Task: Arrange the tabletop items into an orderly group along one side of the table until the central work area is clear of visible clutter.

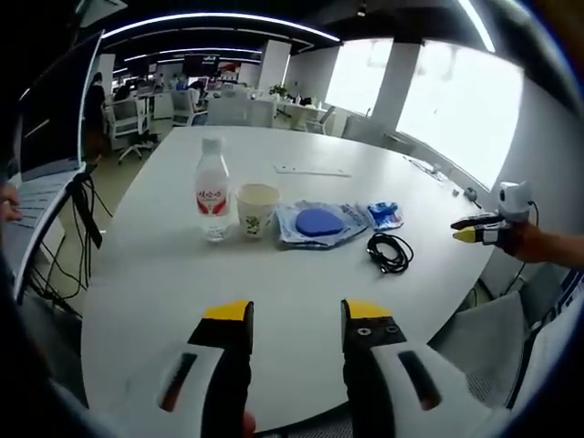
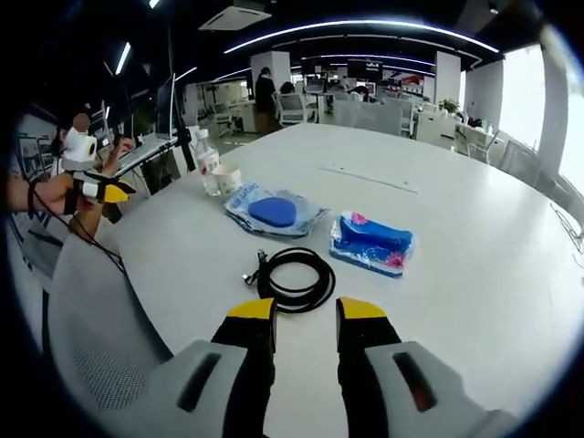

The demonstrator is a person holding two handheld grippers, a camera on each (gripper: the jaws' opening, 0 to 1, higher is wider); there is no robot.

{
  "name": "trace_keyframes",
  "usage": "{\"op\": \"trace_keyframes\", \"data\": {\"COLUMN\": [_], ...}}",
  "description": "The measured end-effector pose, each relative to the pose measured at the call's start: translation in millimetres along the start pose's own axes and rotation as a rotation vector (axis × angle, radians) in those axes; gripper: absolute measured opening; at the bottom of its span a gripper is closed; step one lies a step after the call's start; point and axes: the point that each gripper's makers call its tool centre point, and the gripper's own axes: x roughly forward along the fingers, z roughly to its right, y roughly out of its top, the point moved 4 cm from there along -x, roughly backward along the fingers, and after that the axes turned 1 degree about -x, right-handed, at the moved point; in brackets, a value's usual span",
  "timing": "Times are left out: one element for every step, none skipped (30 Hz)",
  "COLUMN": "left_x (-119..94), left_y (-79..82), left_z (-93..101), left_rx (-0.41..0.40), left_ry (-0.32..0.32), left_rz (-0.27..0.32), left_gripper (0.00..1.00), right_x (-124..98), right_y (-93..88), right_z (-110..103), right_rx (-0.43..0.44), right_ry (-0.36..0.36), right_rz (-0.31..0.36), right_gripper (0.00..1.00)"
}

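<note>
On the white round table (image 1: pixel 164 301) a clear water bottle (image 1: pixel 213 196), a paper cup (image 1: pixel 256 210), a blue disc in a plastic bag (image 1: pixel 317 223), a blue tissue pack (image 1: pixel 384 214) and a coiled black cable (image 1: pixel 391 253) lie in a row. My left gripper (image 1: pixel 297 315) hovers open over the near edge, nothing between its jaws. My right gripper (image 2: pixel 306 312) is open just short of the cable (image 2: pixel 292 276), with the tissue pack (image 2: pixel 371 243), bagged disc (image 2: pixel 274 212), cup (image 2: pixel 226 180) and bottle (image 2: pixel 206 157) beyond. Each gripper shows in the other's view, the right gripper (image 1: pixel 479 233) and the left gripper (image 2: pixel 105 192).
A thin white strip (image 1: pixel 312 171) lies farther back on the table. A laptop (image 1: pixel 41 182) with hanging cables stands at the left edge. A mesh chair (image 2: pixel 109 365) sits below the table rim. Office desks and chairs fill the background.
</note>
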Motion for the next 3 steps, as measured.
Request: {"op": "trace_keyframes", "data": {"left_x": [-0.6, -1.0, -1.4], "left_y": [0.2, 0.3, 0.2], "left_z": [-0.5, -1.2, -1.5], "left_rx": [-0.004, -0.007, -0.007], "left_ry": [0.001, 0.002, 0.003], "left_rz": [0.003, 0.004, 0.004], "left_gripper": [0.37, 0.37, 0.37], "right_x": [1.0, 1.0, 1.5], "right_y": [1.1, 2.4, 3.4], "right_z": [0.0, 0.1, 0.0], "right_rx": [0.000, 0.001, 0.001], "right_ry": [0.000, 0.000, 0.000], "right_rz": [0.000, 0.001, 0.002], "right_gripper": [0.24, 0.24, 0.24]}}
